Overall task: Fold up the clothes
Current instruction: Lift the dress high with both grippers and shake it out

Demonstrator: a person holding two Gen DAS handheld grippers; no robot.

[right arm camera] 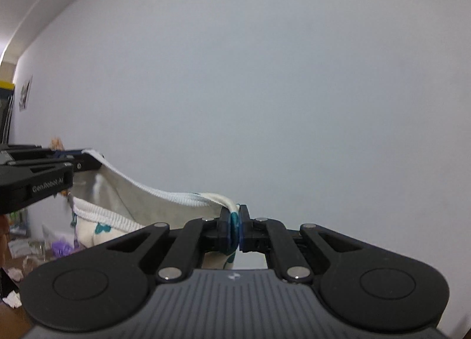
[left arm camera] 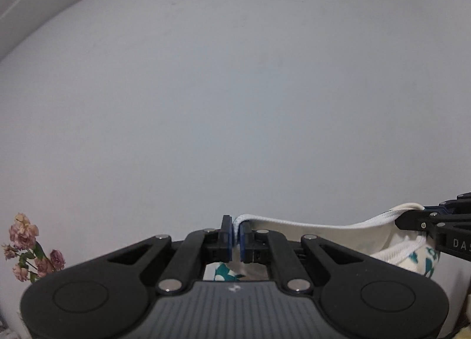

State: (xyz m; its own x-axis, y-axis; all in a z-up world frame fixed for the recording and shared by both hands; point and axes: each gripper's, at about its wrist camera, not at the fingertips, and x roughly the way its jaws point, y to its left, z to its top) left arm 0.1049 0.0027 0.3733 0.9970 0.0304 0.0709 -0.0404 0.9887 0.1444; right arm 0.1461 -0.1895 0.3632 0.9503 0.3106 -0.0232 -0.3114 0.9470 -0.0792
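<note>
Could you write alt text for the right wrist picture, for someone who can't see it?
A black two-finger right gripper pinches the ribbed white edge of a cream garment with teal print, held up before a plain pale wall. The edge stretches left to the left gripper, which grips its other end; a cluttered floor shows at lower left.

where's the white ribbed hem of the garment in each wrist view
Left wrist view: the white ribbed hem runs from the left tongs at bottom centre rightward to the right tongs at the edge.
Right wrist view: the hem sags from the left tongs at the left edge down to the right tongs at bottom centre.
Shared landmark: the plain white wall.
</note>
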